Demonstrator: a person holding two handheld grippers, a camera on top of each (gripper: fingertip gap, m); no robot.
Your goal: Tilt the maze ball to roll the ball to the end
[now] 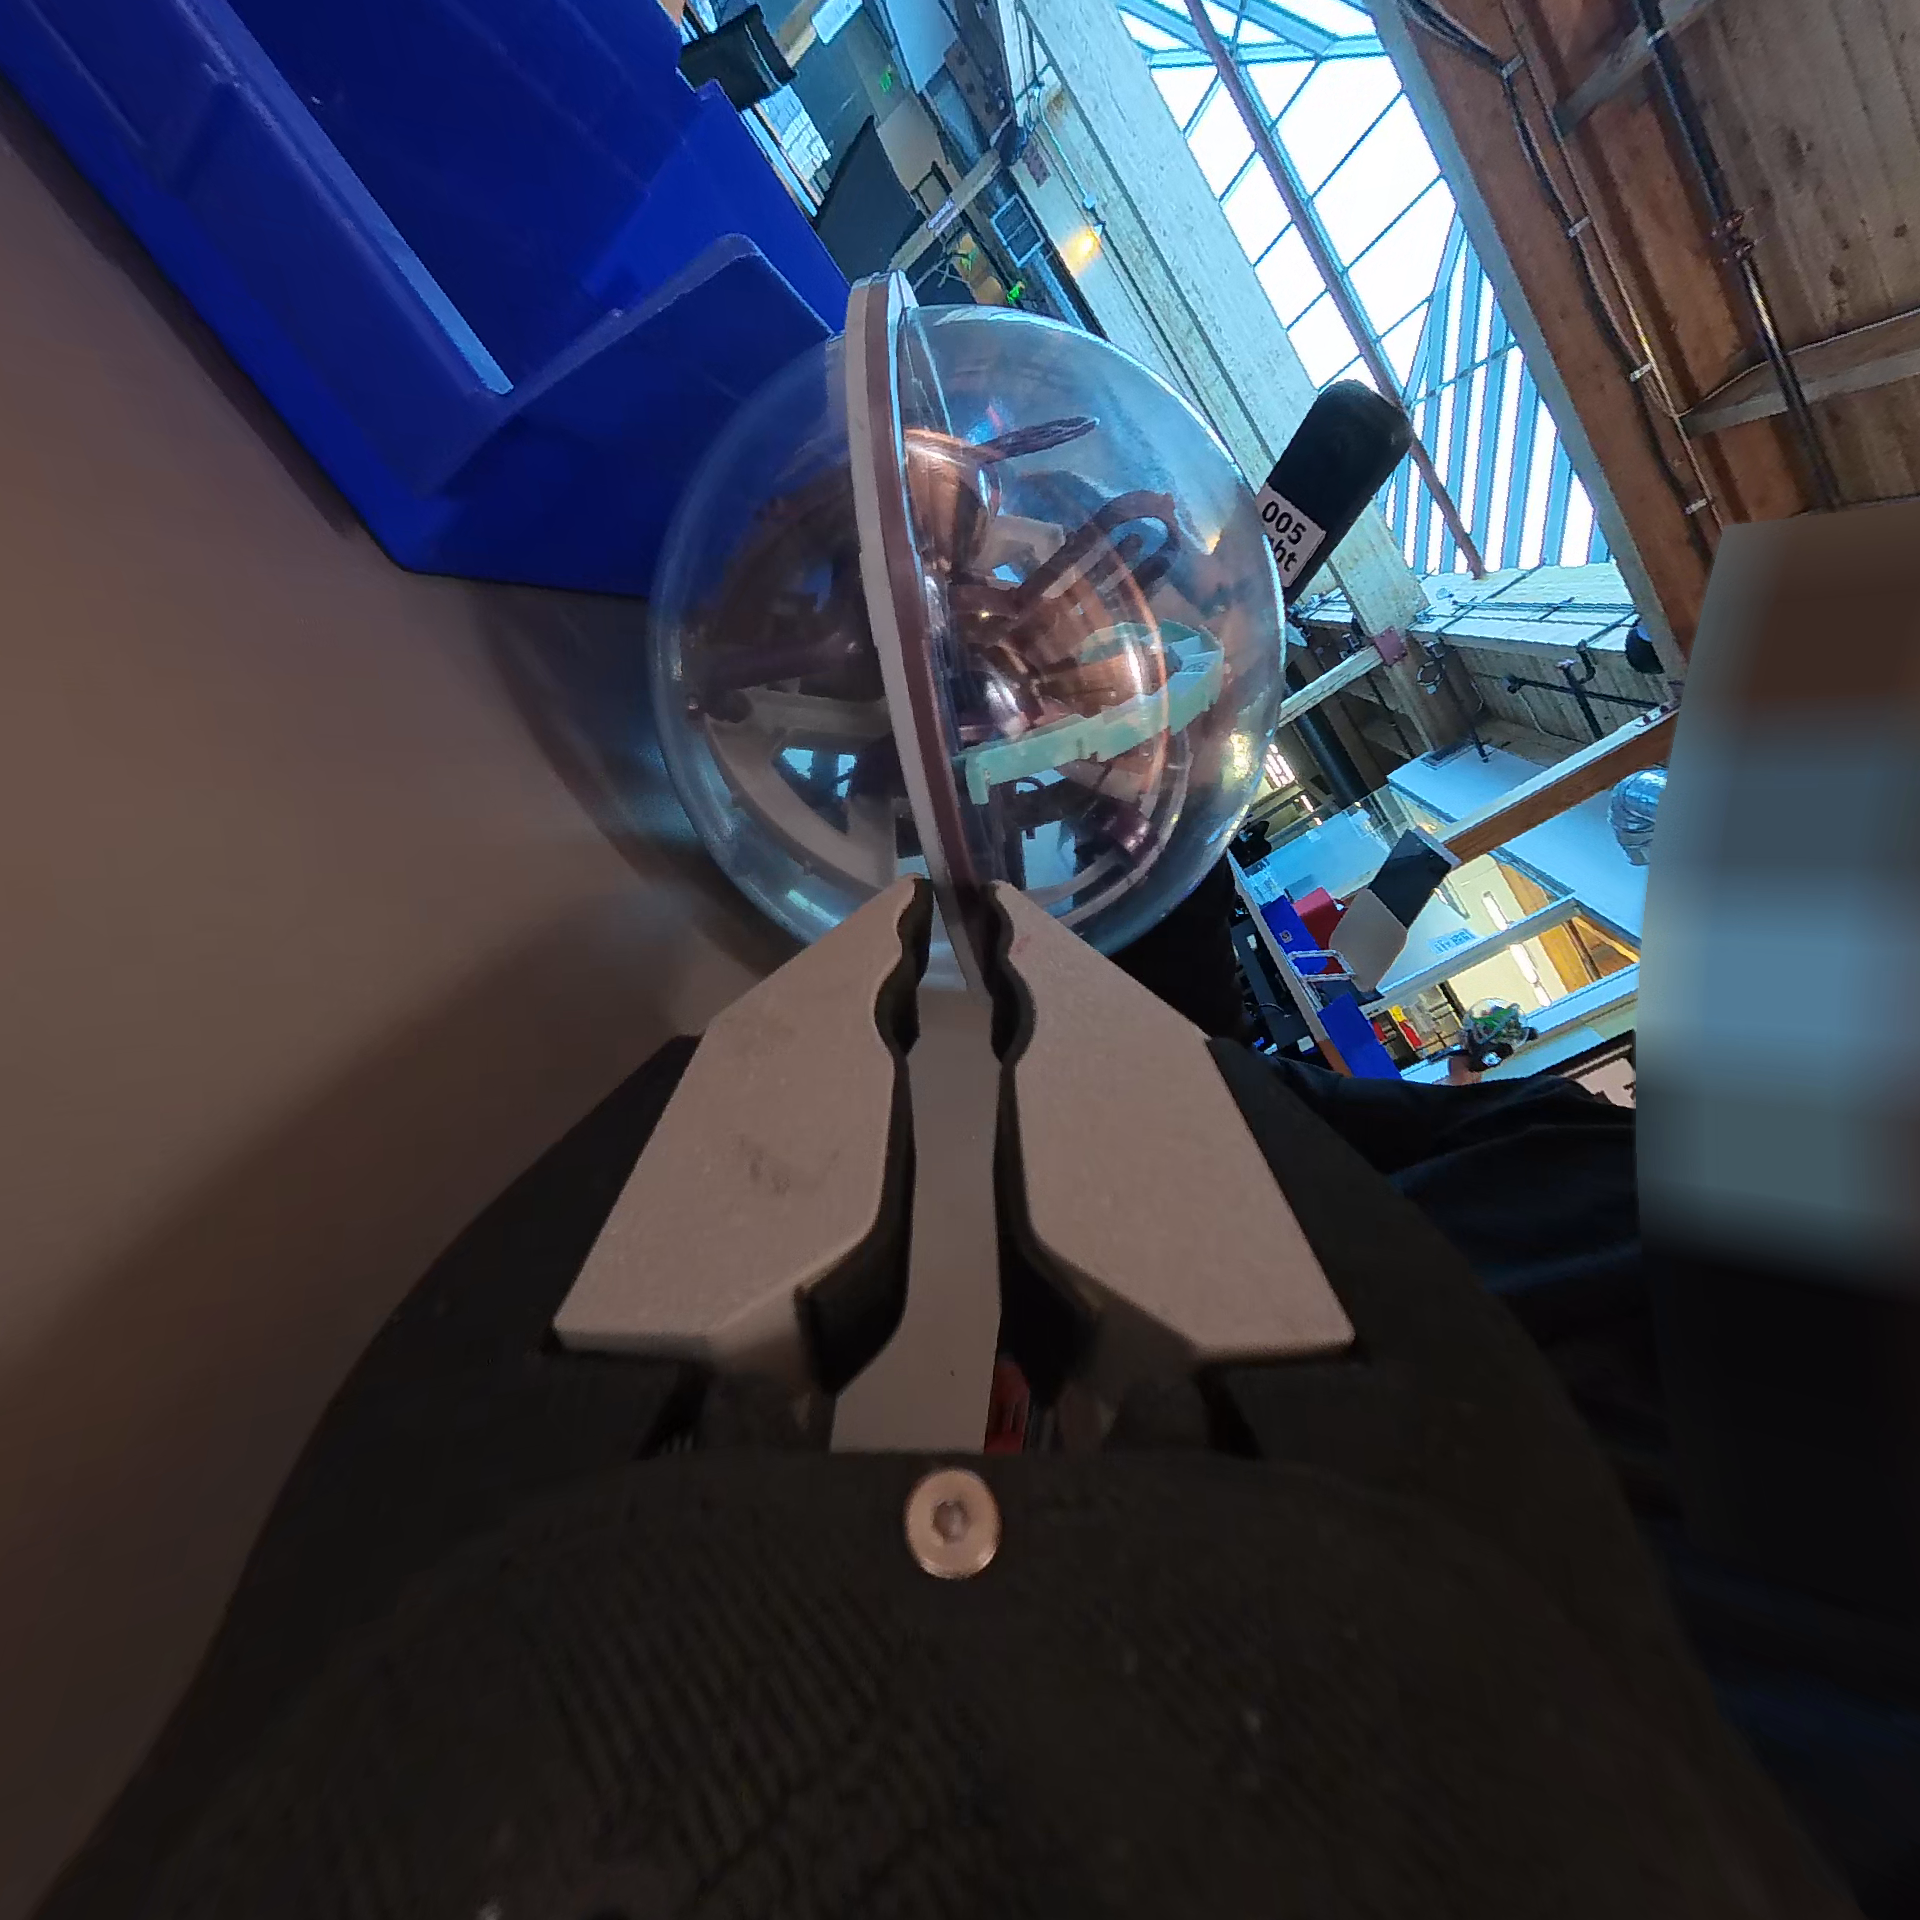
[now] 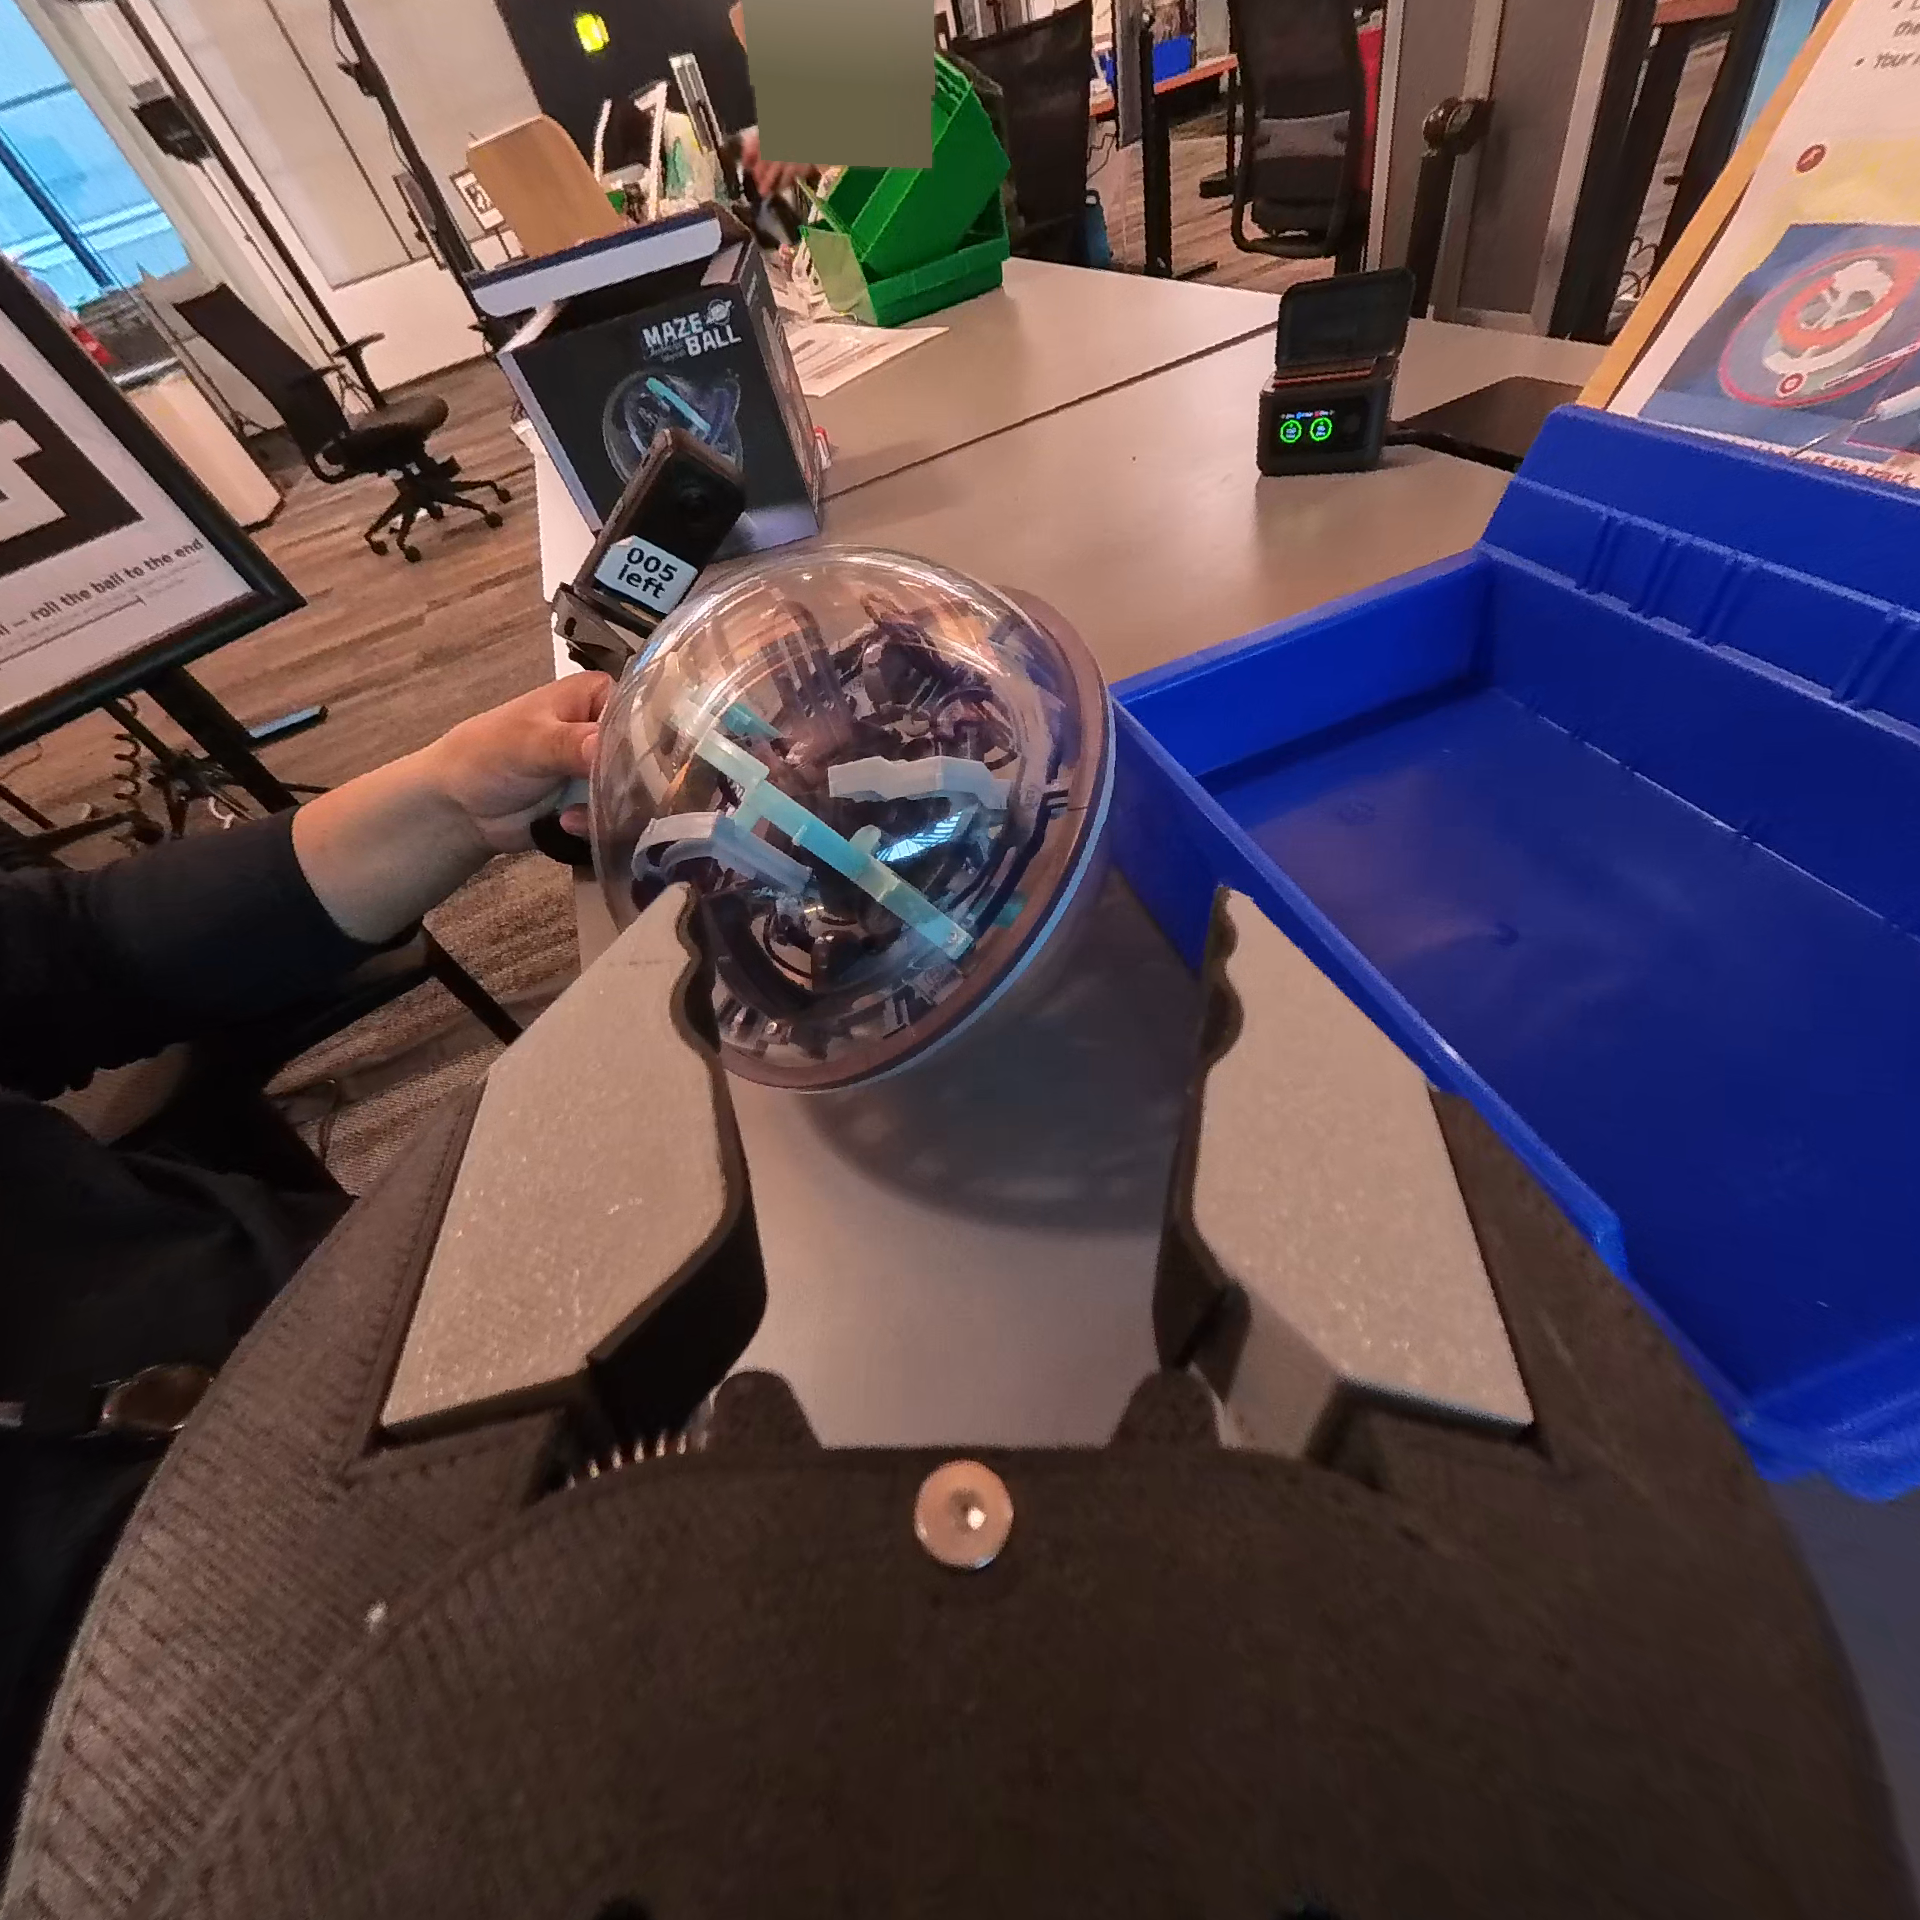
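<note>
Your left gripper [image 1: 956,925] is clamped on the flat equator rim of the maze ball [image 1: 966,665], both pads pressing the thin band edge-on, so the ball stands straight out from its fingertips. The ball is a clear sphere split by that grey-and-brown ring, packed with dark brownish-purple tracks and pale green-blue ramp pieces; the small rolling ball inside cannot be made out.

Your right gripper [image 2: 951,966] is spread wide. The maze ball [image 2: 852,810] sits just ahead of its fingertips, tilted, with the rim slanting down toward the right finger. The left fingertip [image 2: 649,935] overlaps the dome's lower edge, but whether it touches cannot be told; the right fingertip stands clear of the ball.

Beyond the ball on its far left, your hand [image 2: 520,758] grips the left tool. Immediately to the right of the right gripper, a blue bin [image 2: 1558,831] crowds the ball's rim and limits room on that side; it also sits up and to the left of the left gripper. Farther ahead on the grey table [image 2: 1091,520] stand the ball's dark box [image 2: 665,395] and a small black device with green lights [image 2: 1320,384]. A framed sign [image 2: 94,540] stands off to the left.
</note>
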